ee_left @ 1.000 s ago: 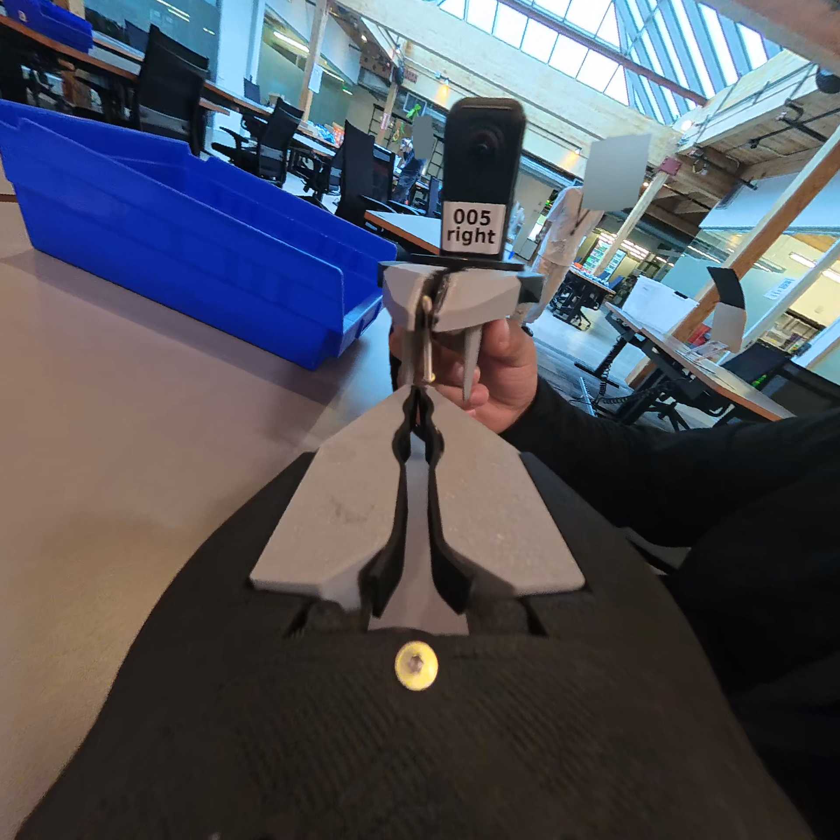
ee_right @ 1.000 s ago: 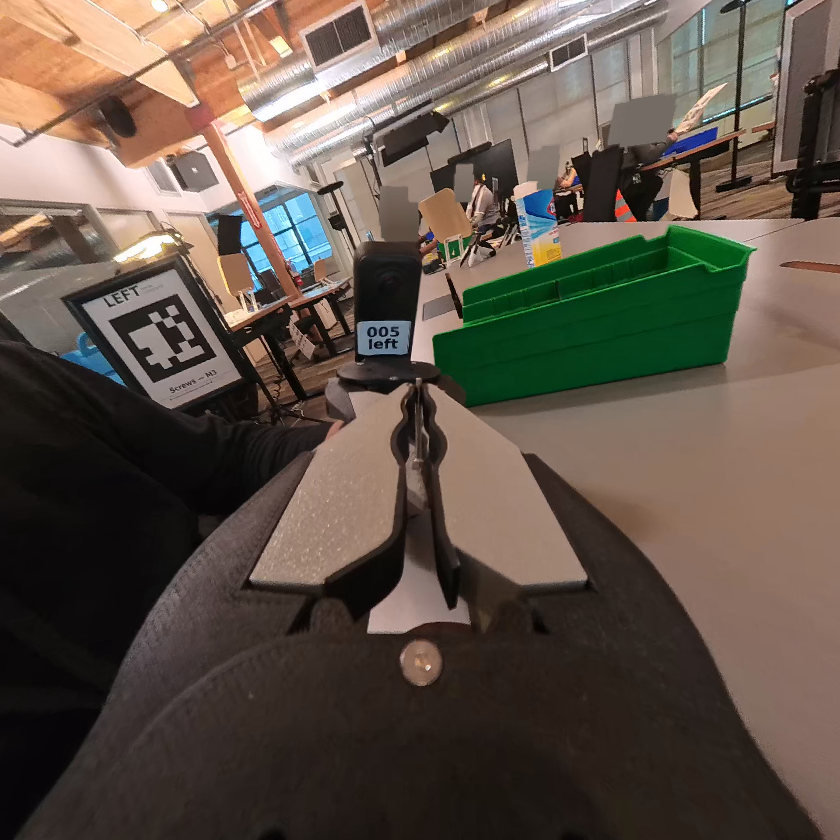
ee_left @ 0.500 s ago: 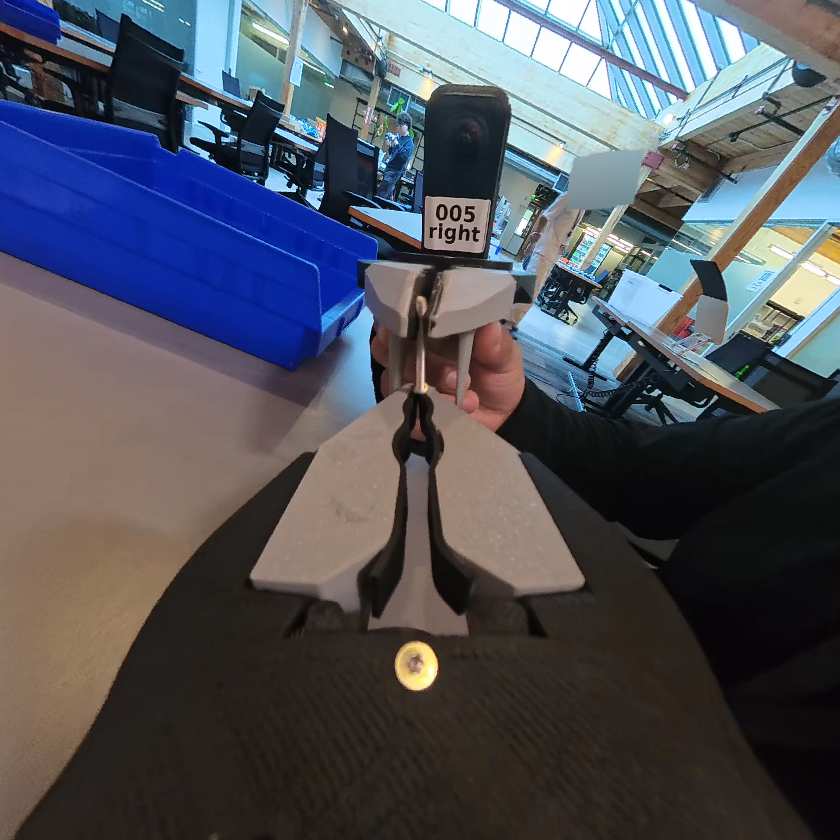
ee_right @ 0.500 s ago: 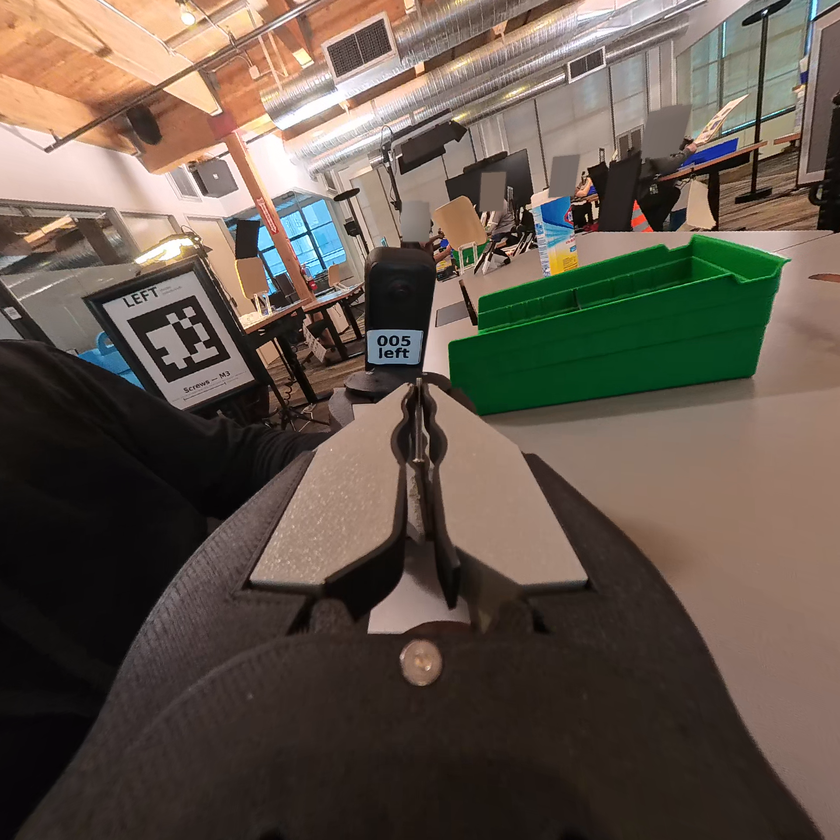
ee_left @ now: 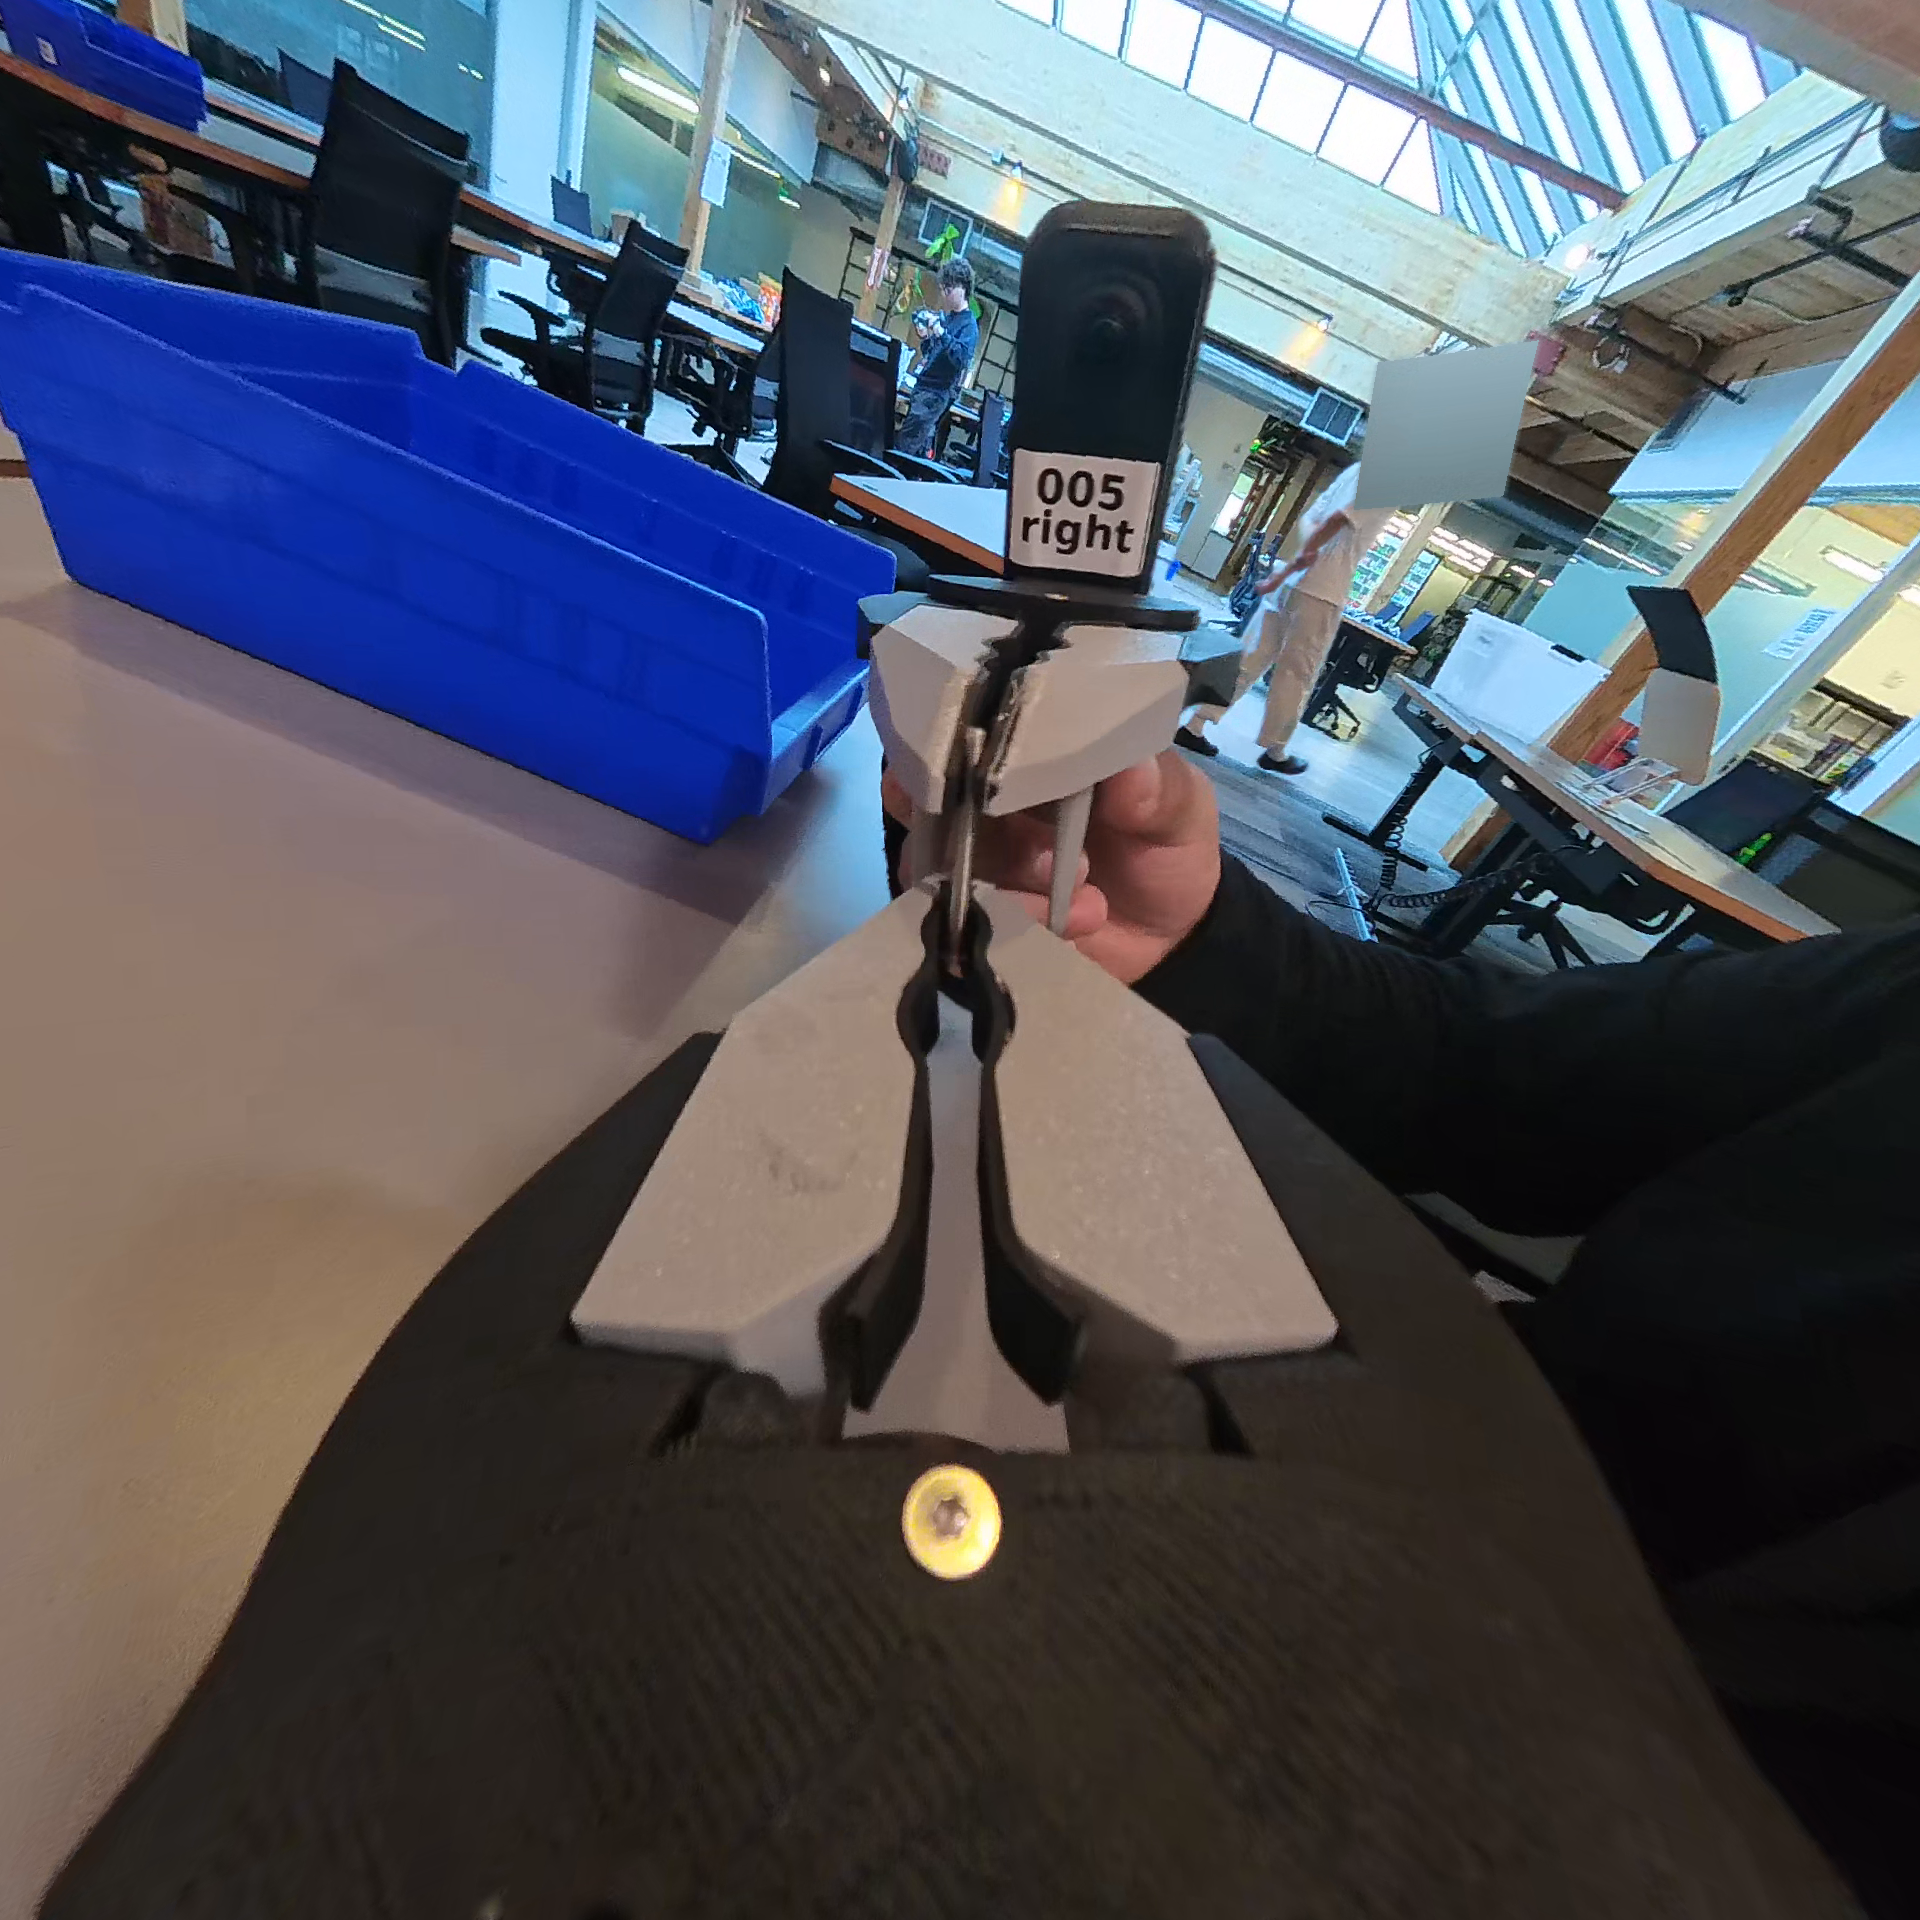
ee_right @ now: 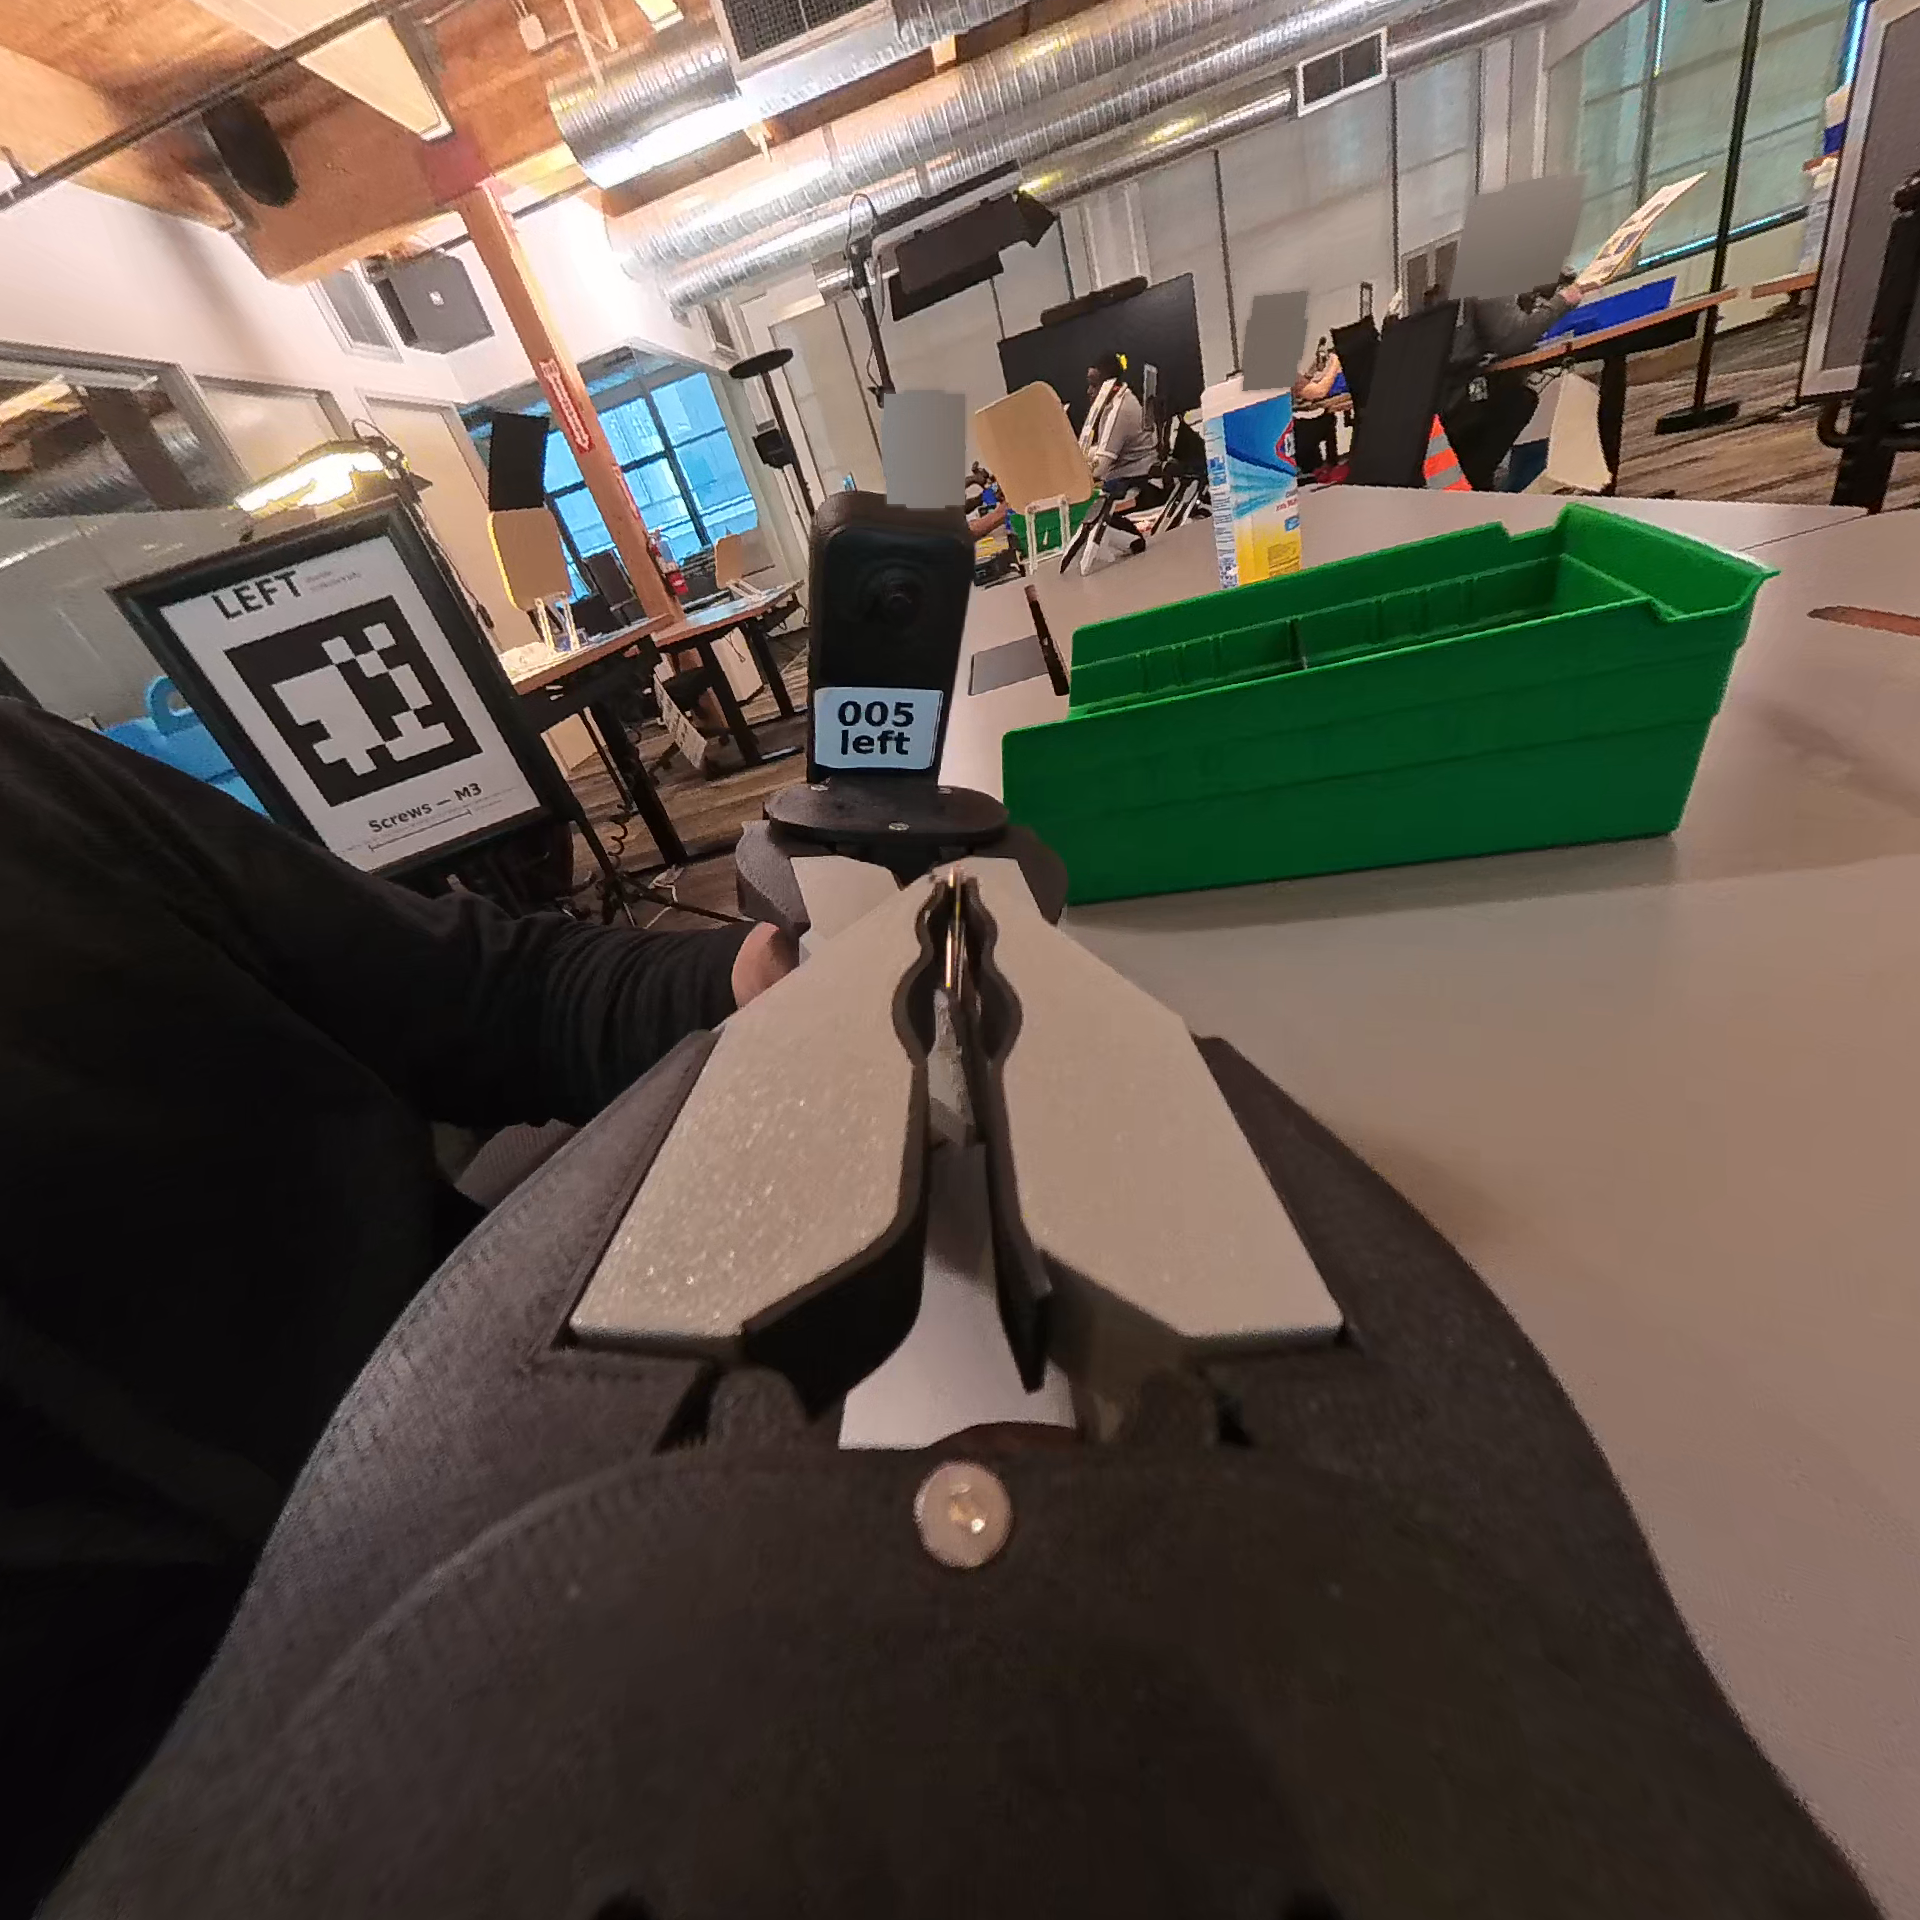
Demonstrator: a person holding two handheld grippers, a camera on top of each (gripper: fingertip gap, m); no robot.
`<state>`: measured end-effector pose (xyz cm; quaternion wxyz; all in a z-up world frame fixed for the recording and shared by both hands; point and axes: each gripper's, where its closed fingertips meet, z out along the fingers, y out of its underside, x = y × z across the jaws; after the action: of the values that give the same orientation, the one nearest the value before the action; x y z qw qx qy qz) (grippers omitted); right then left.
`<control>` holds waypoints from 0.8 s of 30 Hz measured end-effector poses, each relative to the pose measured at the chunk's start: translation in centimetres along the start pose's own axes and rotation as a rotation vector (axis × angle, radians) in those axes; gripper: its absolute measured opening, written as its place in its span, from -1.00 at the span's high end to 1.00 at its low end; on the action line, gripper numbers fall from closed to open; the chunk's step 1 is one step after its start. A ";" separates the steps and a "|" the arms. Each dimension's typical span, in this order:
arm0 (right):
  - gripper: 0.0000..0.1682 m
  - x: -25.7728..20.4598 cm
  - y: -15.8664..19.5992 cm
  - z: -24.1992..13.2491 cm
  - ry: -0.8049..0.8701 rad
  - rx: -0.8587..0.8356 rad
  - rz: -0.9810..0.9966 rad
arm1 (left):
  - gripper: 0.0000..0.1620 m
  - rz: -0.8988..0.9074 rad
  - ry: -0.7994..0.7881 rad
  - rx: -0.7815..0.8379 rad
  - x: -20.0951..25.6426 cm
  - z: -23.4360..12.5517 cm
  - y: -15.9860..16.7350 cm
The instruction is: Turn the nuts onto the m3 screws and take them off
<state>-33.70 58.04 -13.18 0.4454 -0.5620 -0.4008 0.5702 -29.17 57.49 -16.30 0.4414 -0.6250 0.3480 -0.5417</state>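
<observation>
In the left wrist view my left gripper [ee_left: 956, 971] has its fingers closed together at the tip. The nut is hidden between the pads. My right gripper [ee_right: 951, 914] faces it tip to tip and is shut on a thin silver M3 screw [ee_right: 951, 940]. The screw [ee_left: 964, 821] also shows in the left wrist view, pointing down into the left gripper's tip. A hand [ee_left: 1132, 862] holds the right gripper above the grey table [ee_left: 260, 1039]. The left gripper's camera mount [ee_right: 883, 821] shows just behind the screw in the right wrist view.
A blue bin [ee_left: 416, 561] stands on the table to the left of the left gripper. A green bin [ee_right: 1351, 748] stands to the right of the right gripper, with a canister [ee_right: 1252, 488] behind it. A framed marker sign [ee_right: 343, 696] stands off the table's edge. The gap from one gripper's tips to the other's is roughly 5 cm.
Both grippers stay tip to tip on the screw. They tilt and wobble slightly, so the bins shift a little in both views.
</observation>
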 end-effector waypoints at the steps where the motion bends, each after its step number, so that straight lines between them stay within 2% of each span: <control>1: 1.00 0.0 0.1 0.0 -0.001 -0.002 0.000 | 1.00 0.000 -0.001 -0.003 0.0 -0.1 0.1; 14: 1.00 0.0 0.4 0.2 0.004 -0.018 -0.010 | 1.00 0.073 -0.032 -0.104 0.0 0.3 1.2; 24: 1.00 0.3 0.7 -0.2 0.011 -0.047 -0.008 | 1.00 0.058 -0.039 -0.097 -0.6 0.0 1.4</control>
<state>-33.54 58.11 -13.90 0.4367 -0.5738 -0.4139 0.5556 -29.18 57.50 -17.80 0.4329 -0.6457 0.3830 -0.4990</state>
